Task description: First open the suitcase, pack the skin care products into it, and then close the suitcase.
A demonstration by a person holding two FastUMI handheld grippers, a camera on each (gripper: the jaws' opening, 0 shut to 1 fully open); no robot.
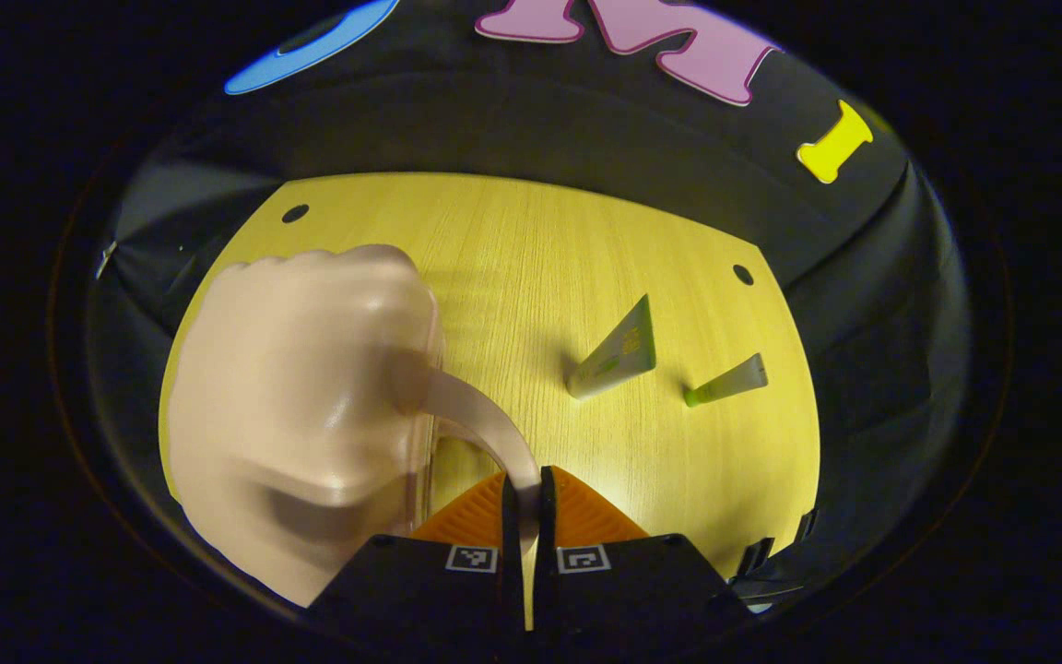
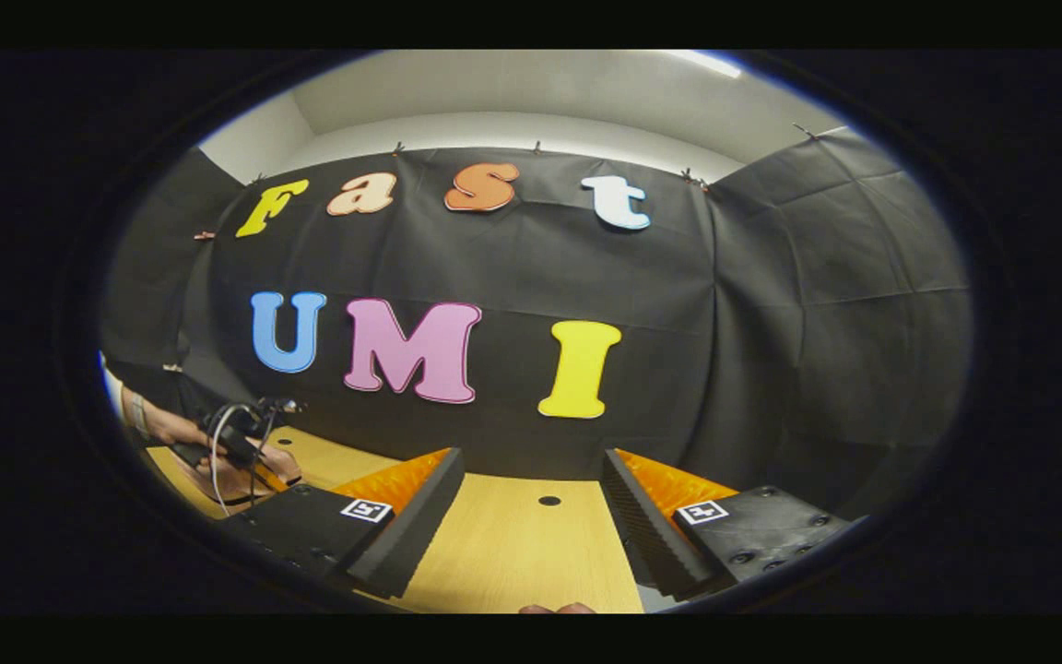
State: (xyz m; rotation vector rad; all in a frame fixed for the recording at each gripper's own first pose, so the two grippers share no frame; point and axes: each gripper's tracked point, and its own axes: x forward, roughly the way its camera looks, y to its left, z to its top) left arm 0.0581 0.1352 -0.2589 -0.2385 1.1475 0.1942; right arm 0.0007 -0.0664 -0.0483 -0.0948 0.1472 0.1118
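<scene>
Left gripper [image 1: 523,493] clamped together on the curved pale pink handle [image 1: 485,420] of the glossy pink suitcase [image 1: 300,415], probably to steady or lift it. Two green-capped skincare tubes [image 1: 614,355] lying well apart on the yellow wooden table [image 1: 513,267], awaiting packing. Right gripper [image 2: 531,516] held apart, idle above the table.

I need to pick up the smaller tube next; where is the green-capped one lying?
In the left gripper view, the green-capped tube lies on the wooden table, right of centre, just right of the larger tube and apart from it.
</scene>
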